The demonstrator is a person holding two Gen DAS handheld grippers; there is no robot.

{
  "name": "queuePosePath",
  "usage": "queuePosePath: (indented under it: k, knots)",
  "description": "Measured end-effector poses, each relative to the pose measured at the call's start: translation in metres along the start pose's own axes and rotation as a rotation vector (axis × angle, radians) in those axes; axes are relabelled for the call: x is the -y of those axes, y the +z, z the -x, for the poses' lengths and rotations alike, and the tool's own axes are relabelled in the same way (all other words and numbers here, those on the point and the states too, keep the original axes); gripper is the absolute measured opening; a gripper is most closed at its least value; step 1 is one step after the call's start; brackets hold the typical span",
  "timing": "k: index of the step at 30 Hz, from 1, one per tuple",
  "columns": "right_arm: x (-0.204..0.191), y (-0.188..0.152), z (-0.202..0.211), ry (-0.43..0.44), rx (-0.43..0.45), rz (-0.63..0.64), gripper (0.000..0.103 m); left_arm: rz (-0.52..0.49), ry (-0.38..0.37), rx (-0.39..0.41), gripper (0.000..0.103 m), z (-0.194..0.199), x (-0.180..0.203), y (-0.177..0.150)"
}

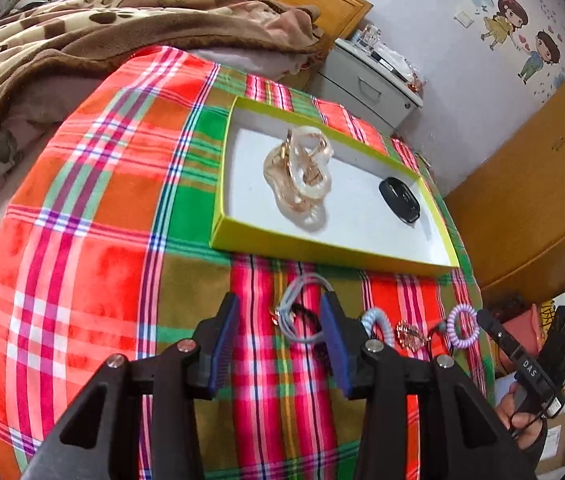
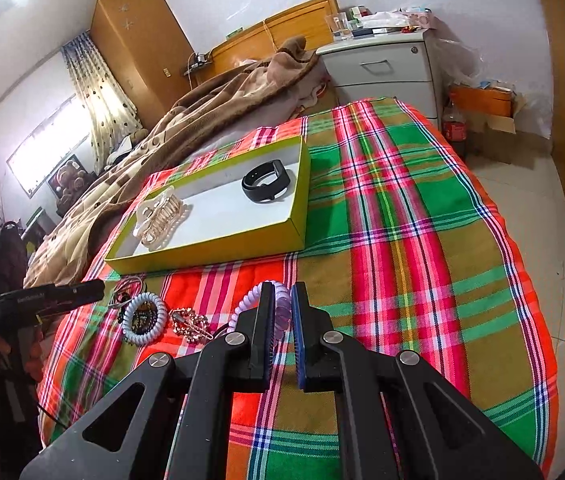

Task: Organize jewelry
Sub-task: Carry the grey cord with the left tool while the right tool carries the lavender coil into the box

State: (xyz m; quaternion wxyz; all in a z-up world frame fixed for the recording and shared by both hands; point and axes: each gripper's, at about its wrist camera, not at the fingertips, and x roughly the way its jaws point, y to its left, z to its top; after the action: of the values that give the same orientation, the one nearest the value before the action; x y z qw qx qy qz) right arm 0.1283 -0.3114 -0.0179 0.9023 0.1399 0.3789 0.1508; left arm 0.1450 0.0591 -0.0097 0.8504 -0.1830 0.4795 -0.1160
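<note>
Right claw (image 2: 282,312) is clamped across the lilac coil tie (image 2: 260,300) low over the bed (image 2: 402,216), a light springy loop best pinched across its band, while left claw (image 1: 280,316) gapes over the grey tie (image 1: 298,312)

open: plaid cloth (image 2: 402,220) right of box (image 2: 218,248) | blocked: blanket (image 2: 210,108) behind

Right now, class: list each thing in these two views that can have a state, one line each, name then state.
Left gripper: open, empty.
Right gripper: shut on purple coil hair tie.
Yellow box: lidless, holding two items.
Claw clip: in box, closed.
Black band: in box, looped.
Blue coil hair tie: loose on cloth.
Drawer cabinet: drawers shut.
</note>
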Motion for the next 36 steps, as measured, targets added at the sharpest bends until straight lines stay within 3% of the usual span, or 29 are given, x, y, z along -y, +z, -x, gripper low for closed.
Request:
queuePosePath:
  k: [5,8,15,17,20,26,31,36]
  knots:
    - [0.002,0.002,0.000,0.001,0.002,-0.006,0.008,-0.066,0.100,-0.075,0.043,-0.018,0.010,-0.003]
    - [0.002,0.003,0.000,0.002,0.007,-0.008,0.008,-0.126,0.182,-0.058,0.038,-0.019,0.018,-0.005]
    - [0.003,0.003,0.000,0.001,0.011,-0.006,0.007,-0.228,0.288,-0.051,0.032,-0.024,0.031,-0.010]
    - [0.005,0.002,0.000,-0.012,0.012,-0.009,0.007,-0.267,0.320,-0.046,0.026,-0.026,0.035,-0.011]
    - [0.010,0.001,0.001,-0.027,0.009,-0.014,0.007,-0.280,0.312,-0.045,0.013,-0.025,0.035,-0.011]
    - [0.018,-0.002,0.003,-0.066,-0.002,-0.009,0.007,-0.251,0.289,-0.018,0.012,-0.021,0.035,-0.010]
    - [0.016,-0.002,-0.009,-0.053,-0.072,0.040,0.008,-0.235,0.265,0.012,0.012,-0.011,0.033,-0.008]
    - [0.009,-0.004,-0.027,-0.090,-0.145,0.113,0.021,-0.226,0.250,0.024,0.012,-0.003,0.032,-0.008]
